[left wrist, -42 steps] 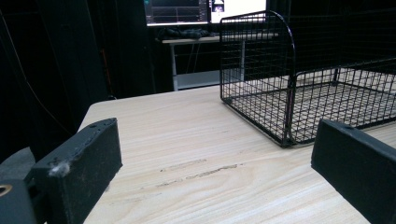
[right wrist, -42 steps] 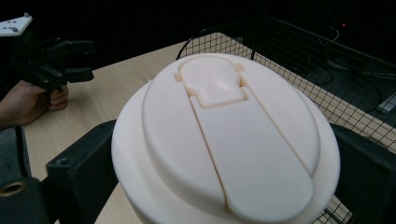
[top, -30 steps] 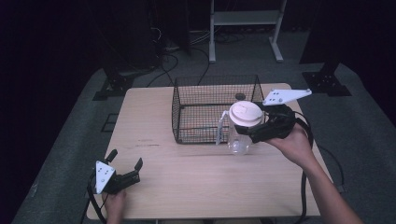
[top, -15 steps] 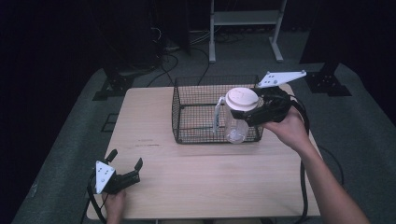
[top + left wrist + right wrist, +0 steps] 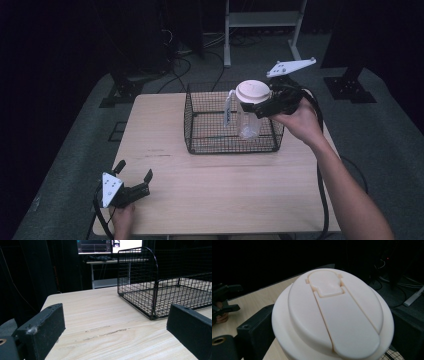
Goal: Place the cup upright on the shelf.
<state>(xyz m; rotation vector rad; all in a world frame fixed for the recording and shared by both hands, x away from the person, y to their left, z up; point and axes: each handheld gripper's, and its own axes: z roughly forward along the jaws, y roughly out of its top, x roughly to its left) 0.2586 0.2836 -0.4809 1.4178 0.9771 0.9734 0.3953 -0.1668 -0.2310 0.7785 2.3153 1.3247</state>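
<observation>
**Right claw holding jug over basket, left claw idle**

Your left claw (image 5: 134, 183) sits at the near-left corner of the table (image 5: 225, 195), jaws spread wide with bare wood between them. Your hand (image 5: 122, 220) is behind it at the table edge. From the left gripper view both black jaws frame the light wood, and the wire basket (image 5: 160, 290) stands further back to the right.

Your right claw (image 5: 267, 105) is clamped on a clear plastic jug (image 5: 247, 117) just below its white lid (image 5: 252, 91). Your right hand (image 5: 300, 120) holds it up over the right part of the black wire basket (image 5: 200, 125), which sits mid-table toward the far side. The jug hangs roughly upright, handle facing left. Can't tell if its bottom touches the basket floor.

Right gripper view: the lid (image 5: 334, 317) is close up, flip tab on top, one jaw touching its left side. Your left claw (image 5: 223, 302) is far off at the left edge.

Beyond the table: dark floor, cables, a white stand (image 5: 262, 20).
</observation>
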